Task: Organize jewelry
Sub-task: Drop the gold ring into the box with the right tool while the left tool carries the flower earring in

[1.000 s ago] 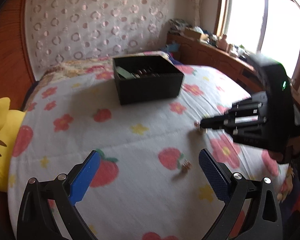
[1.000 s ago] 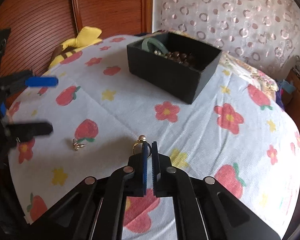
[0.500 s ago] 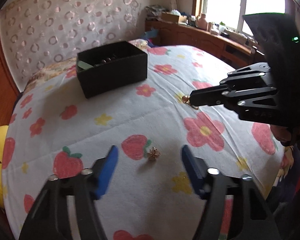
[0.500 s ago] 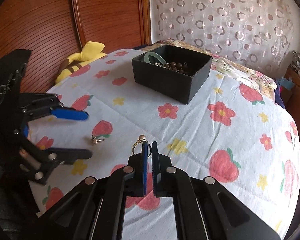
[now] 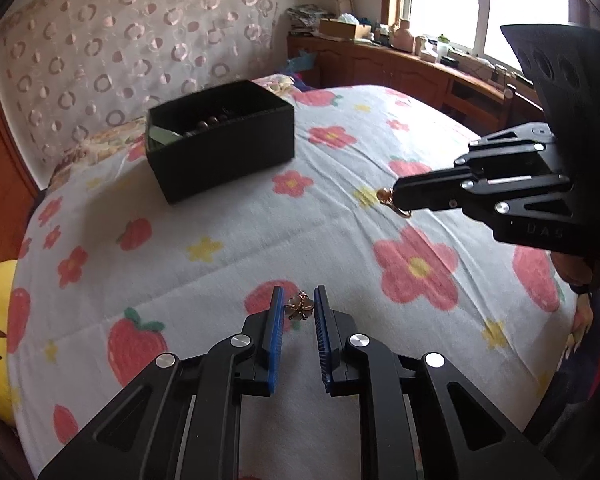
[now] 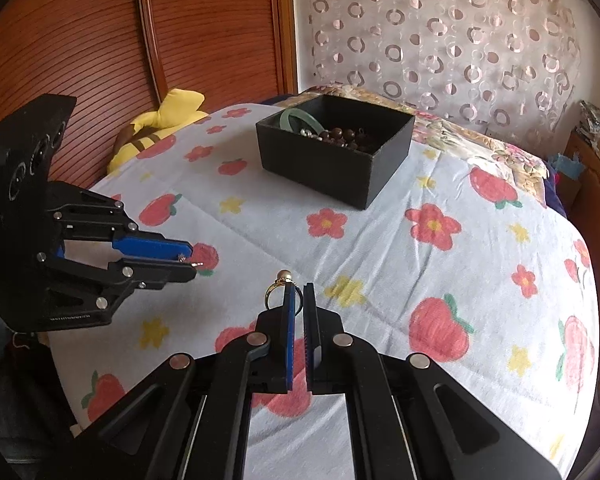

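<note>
A black jewelry box stands on the flowered bedspread; it holds a green bangle and dark beads. My left gripper is closed around a small gold flower earring low on the bed. It also shows in the right wrist view. My right gripper is shut on a gold pearl ring and holds it above the bed, right of the left gripper. The ring also shows in the left wrist view.
A yellow plush toy lies at the bed's left edge by the wooden headboard wall. A wooden sideboard with clutter runs under the window at the right. A patterned curtain hangs behind the box.
My left gripper has moved in over the flower earring and its jaws have closed on it. My right gripper still holds the ring, almost unmoved.
</note>
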Demonstrator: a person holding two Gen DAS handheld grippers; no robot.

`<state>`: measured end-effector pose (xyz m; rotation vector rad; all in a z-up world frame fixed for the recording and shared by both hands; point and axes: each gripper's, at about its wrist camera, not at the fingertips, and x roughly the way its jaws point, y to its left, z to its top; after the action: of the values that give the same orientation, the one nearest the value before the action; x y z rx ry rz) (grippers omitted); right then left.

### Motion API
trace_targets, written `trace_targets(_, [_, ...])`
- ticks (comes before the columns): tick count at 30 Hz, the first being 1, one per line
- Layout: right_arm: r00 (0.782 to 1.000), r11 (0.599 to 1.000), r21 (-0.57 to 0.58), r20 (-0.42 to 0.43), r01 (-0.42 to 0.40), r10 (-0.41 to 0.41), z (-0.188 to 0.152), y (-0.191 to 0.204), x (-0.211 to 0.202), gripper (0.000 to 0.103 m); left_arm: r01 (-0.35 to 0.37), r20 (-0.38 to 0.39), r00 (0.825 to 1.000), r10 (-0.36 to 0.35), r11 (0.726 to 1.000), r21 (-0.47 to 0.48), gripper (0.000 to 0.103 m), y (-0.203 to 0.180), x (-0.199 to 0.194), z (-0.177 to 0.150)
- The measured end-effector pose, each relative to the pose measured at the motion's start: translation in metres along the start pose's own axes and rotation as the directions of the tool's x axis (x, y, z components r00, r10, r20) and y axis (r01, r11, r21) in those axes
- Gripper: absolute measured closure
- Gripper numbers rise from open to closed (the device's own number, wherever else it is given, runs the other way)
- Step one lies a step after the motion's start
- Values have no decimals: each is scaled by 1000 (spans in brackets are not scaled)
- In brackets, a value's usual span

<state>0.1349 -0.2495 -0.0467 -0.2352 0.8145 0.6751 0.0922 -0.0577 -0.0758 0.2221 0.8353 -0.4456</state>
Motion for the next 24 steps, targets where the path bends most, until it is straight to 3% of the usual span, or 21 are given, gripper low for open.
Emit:
trace_targets(13, [995, 998, -6, 79, 68, -67, 77, -12, 13, 98, -56, 91, 994, 58, 998, -31, 89, 32, -10, 54])
trace_targets(24, [993, 993, 23, 23, 114, -114, 115, -38, 61, 98, -84, 105, 990, 92, 994, -75, 89, 56, 4, 88])
